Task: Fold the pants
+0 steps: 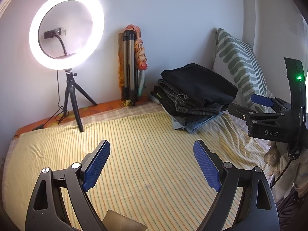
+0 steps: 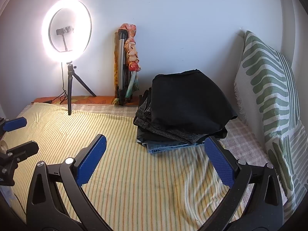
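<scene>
The left tool (image 1: 151, 166) is hovering with jaws apart over the striped bed (image 1: 134, 144), gripping nothing. The right tool (image 2: 155, 160) is gaping too, likewise unladen. The pants (image 2: 184, 111) are lying stacked at one o'clock, beside a pillow (image 2: 273, 96); a ring light (image 2: 66, 30) is glowing at eleven.

I count two grippers, left gripper (image 1: 152, 168) and right gripper (image 2: 156, 163), one clothes stack (image 2: 182, 111), one ring light (image 1: 66, 30), one folded tripod (image 1: 129, 65), one pillow (image 2: 269, 88).
</scene>
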The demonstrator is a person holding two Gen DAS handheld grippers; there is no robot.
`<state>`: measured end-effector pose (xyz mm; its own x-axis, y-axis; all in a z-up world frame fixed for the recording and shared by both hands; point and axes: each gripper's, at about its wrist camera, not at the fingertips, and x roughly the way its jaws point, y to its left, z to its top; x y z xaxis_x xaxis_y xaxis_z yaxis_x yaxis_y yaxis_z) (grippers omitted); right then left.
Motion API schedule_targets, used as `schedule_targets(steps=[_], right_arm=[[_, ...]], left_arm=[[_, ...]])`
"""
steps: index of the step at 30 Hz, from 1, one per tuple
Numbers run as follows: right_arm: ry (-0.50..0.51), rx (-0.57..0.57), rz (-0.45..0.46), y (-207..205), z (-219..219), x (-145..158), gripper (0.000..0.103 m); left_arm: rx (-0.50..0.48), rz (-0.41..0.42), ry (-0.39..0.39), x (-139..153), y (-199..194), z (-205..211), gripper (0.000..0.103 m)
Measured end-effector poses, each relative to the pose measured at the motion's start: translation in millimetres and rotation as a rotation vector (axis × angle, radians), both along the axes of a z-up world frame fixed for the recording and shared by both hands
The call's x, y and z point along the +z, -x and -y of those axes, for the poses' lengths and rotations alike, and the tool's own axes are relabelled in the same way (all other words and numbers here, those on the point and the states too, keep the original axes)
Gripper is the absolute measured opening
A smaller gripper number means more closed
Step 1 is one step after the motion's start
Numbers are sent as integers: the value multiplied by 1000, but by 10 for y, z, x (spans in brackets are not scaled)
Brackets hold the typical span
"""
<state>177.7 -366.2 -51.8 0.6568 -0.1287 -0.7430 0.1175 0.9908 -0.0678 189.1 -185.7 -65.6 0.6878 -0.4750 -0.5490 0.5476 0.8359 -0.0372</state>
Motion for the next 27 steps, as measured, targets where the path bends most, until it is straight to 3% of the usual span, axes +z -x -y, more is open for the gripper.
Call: schedule_targets(steps=[27], right_arm=[[6, 15, 6, 11, -59, 49, 103]], left_arm=[[2, 10, -1, -6, 44, -54, 89]])
